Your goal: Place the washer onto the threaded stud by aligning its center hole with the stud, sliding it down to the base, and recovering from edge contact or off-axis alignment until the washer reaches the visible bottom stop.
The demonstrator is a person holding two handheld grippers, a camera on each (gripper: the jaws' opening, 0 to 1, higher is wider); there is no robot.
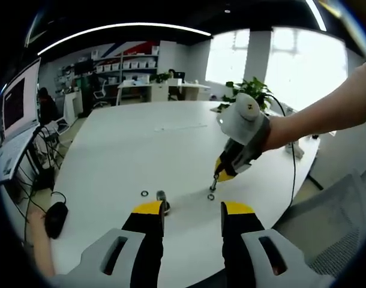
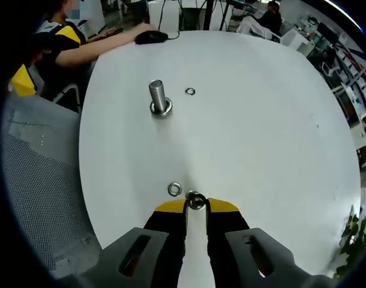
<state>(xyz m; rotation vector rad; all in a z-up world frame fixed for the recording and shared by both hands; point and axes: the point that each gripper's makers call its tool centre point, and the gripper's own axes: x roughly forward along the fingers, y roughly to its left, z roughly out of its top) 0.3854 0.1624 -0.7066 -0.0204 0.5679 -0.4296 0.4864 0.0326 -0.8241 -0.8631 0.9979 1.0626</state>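
The metal stud stands upright on the white table with a metal ring around its foot. My right gripper is shut on a small washer, held at its yellow tips well short of the stud. Another washer lies on the table just left of those tips, and a third lies beside the stud. In the left gripper view, my left gripper is open and holds nothing; the stud pokes up by its left jaw. The right gripper points down over a washer.
A black mouse and a person's forearm rest at the table's far edge. A grey mesh chair stands along the table's left side. A loose washer lies left of the stud. Desks, a monitor and a plant stand behind.
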